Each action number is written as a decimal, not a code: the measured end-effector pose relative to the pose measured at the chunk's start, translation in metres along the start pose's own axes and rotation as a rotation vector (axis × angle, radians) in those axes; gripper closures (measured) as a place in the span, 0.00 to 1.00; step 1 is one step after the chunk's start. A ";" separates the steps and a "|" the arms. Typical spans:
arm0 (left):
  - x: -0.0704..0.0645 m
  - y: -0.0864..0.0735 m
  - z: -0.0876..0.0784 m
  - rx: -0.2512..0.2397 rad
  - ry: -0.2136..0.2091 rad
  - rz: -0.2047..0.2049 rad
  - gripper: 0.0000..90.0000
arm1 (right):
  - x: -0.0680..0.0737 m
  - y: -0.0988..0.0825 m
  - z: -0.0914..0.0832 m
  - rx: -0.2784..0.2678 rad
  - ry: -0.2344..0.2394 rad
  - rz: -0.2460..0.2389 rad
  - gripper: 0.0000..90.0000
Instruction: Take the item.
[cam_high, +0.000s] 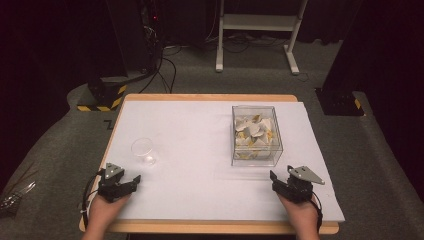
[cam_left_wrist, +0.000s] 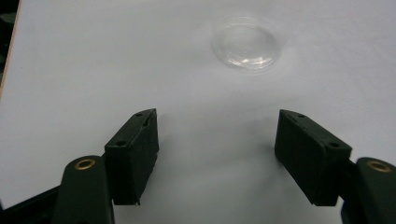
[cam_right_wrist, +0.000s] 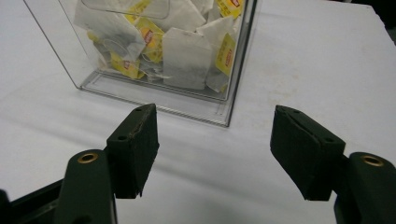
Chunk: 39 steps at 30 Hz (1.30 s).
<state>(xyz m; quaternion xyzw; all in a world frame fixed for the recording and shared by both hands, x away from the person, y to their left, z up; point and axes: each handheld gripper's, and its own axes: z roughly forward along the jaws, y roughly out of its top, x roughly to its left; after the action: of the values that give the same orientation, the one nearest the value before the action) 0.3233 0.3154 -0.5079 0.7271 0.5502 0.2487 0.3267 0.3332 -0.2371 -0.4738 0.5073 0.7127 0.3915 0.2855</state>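
Near the clear box (cam_high: 256, 135) of tea bags (cam_right_wrist: 182, 58), both grippers, left (cam_high: 131, 181) and right (cam_high: 274, 178), hold fingers apart and empty; the plastic cup (cam_high: 143, 150) left of it looks unfilled, so everything remains.

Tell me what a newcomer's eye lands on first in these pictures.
First, the clear square plastic box crammed with white tea bags with yellow tags, standing right of the middle of the white-covered table. Next, the small clear plastic cup, upright and empty, near the left edge. Closest to the viewer, the left gripper and the right gripper rest with jaws open.
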 end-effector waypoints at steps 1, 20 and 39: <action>0.000 0.000 0.000 0.000 0.000 0.001 0.34 | 0.000 0.000 0.000 0.000 0.000 0.000 0.36; -0.001 0.000 0.000 -0.001 0.004 0.002 0.34 | 0.032 0.011 0.006 -0.030 0.045 -0.019 0.35; -0.001 -0.001 -0.001 -0.003 0.004 0.000 0.34 | 0.046 0.023 0.021 -0.026 -0.006 -0.001 0.27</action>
<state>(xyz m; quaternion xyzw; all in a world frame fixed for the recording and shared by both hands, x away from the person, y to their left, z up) 0.3215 0.3148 -0.5080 0.7263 0.5504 0.2508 0.3265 0.3470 -0.1839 -0.4654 0.5043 0.7071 0.3990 0.2941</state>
